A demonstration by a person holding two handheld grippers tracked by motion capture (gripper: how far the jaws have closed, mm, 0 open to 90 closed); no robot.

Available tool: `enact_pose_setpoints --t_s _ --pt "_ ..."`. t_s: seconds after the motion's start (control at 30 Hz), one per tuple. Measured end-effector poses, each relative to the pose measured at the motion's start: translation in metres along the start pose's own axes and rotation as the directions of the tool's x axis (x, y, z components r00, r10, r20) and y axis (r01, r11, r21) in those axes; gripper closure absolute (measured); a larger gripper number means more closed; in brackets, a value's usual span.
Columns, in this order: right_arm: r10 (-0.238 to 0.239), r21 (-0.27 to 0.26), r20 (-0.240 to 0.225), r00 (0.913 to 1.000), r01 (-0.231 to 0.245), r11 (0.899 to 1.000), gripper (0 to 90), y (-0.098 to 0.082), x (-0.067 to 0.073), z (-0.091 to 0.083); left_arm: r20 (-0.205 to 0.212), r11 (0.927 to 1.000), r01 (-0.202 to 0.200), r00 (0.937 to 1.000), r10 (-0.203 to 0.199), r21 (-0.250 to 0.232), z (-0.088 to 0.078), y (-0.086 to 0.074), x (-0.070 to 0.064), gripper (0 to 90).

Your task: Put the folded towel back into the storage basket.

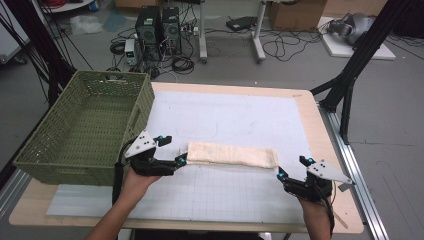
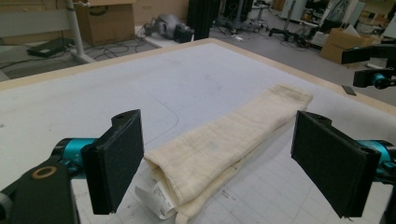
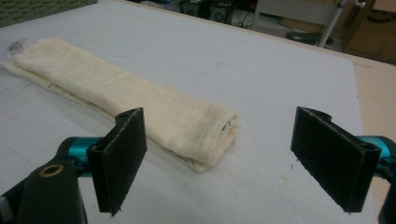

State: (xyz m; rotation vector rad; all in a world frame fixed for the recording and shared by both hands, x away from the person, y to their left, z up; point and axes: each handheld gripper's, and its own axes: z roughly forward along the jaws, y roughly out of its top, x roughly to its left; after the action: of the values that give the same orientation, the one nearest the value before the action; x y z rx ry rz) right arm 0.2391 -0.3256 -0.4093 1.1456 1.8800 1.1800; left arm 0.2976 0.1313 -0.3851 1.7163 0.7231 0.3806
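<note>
Folded cream cloth strip [image 1: 231, 154] lies mid-table, long axis nine to three; left gripper [image 1: 172, 150] spread wide at its nine o'clock end, right gripper [image 1: 293, 167] released just past three.

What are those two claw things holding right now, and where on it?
Nothing is held. The left gripper and right gripper are both open, one at each end of the folded cream cloth, with no jaw closed on it.
</note>
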Motion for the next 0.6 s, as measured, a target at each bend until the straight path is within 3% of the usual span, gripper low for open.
enact_pose_setpoints --t_s 0.13,0.23,0.43,0.6 --pt "-0.003 0.007 -0.01 0.9999 0.003 1.0 17.5 0.0 0.0 0.001 0.021 0.9992 0.021 0.9995 -0.022 0.032 0.01 0.005 0.005 17.6" --pt "-0.002 0.005 -0.013 0.9999 0.002 1.0 17.5 0.0 0.0 0.001 0.0 0.9987 0.027 0.9996 -0.027 0.044 0.015 0.007 0.008 17.4" --pt "-0.003 0.005 -0.019 0.9998 0.003 1.0 17.5 0.0 0.0 0.002 0.0 0.9952 0.05 0.9987 -0.05 0.084 0.027 0.008 0.015 20.6" --pt "-0.001 0.013 -0.025 0.9997 0.002 1.0 17.5 0.0 0.0 0.004 -0.023 0.9881 0.07 0.9974 -0.068 0.137 0.04 0.003 0.021 22.1"
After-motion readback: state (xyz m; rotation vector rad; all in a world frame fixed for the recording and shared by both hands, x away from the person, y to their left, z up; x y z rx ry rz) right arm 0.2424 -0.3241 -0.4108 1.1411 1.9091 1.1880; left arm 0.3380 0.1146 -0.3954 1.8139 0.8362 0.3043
